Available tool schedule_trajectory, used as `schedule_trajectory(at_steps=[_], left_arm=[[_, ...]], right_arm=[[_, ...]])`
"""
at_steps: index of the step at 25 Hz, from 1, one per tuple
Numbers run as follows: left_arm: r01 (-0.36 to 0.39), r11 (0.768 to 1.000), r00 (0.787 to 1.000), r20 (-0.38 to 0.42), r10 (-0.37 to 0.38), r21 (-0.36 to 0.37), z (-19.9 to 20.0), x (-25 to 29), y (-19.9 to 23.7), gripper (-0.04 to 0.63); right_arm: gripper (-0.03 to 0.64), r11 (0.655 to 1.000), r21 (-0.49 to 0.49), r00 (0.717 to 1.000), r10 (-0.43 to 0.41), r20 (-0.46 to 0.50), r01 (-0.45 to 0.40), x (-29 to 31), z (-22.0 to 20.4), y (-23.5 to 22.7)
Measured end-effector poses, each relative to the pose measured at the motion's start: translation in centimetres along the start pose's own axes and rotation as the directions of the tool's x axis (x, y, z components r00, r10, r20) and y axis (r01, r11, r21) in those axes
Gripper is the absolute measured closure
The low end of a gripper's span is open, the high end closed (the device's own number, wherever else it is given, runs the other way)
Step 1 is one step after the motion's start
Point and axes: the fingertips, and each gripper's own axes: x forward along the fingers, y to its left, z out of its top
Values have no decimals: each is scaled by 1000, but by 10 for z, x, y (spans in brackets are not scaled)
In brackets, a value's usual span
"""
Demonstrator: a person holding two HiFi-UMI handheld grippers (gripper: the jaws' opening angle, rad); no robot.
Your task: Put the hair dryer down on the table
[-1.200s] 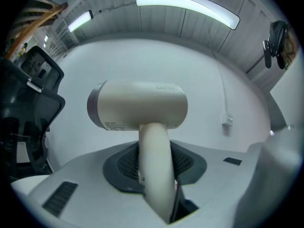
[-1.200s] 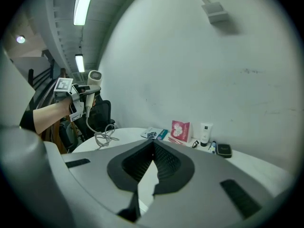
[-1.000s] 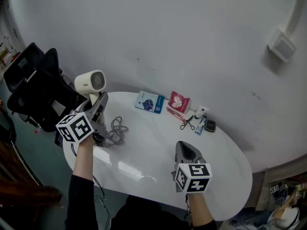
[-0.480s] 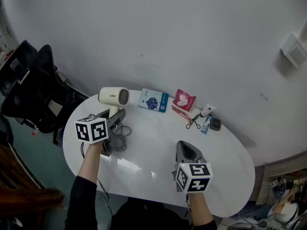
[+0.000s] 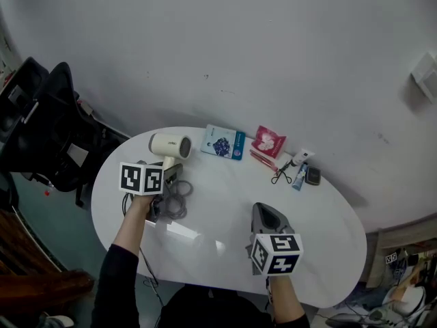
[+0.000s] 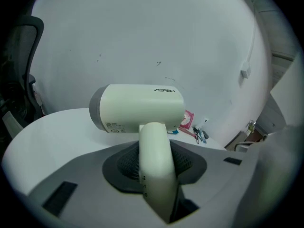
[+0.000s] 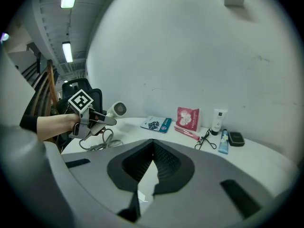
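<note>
Head view: the cream-coloured plastic hair dryer [image 5: 169,145] is being held by its handle in the left gripper [image 5: 171,171], over the left part of the white oval counter [image 5: 225,210]. A second ago it was being carried beyond the counter's left edge, in front of the black office chair [image 5: 41,121]; now it is being held further in, near the blue flat packet [image 5: 224,143]. The grey coiled cord [image 5: 179,198] is lying on the counter just beside the left gripper. The right gripper [image 5: 263,209] is being kept where it was, at the near middle of the counter.

Left gripper view: the fingers [image 6: 190,163] are being clamped on the hair dryer's [image 6: 140,108] upright handle, the barrel lying crosswise above them.

Right gripper view: the fingers [image 7: 168,163] of the right gripper [image 7: 153,148] are being held together at the tips, with nothing between them. Across the counter [image 7: 256,158], the hair dryer [image 7: 116,109] is being held clear of the surface by the left gripper [image 7: 102,120], its cord [image 7: 97,144] hanging down to the coil.
</note>
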Motion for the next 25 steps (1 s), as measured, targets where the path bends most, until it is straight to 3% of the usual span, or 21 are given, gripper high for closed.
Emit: schedule_trajectory(at_steps=[4, 9, 17, 25], left_arm=[[-47, 997, 997, -61, 51, 67, -14, 4, 21, 454], [-49, 998, 997, -60, 51, 38, -16, 10, 37, 454], [-77, 995, 991, -107, 83, 59, -22, 24, 47, 454], [-97, 995, 987, -130, 98, 19, -28, 30, 58, 454]], right_arm=[[615, 1000, -3, 1000, -10, -11, 10, 3, -1, 3], [615, 1000, -9, 999, -25, -26, 24, 9, 0, 3], [615, 999, -19, 998, -30, -47, 29, 18, -3, 9], [615, 999, -18, 997, -38, -61, 37, 20, -4, 7]])
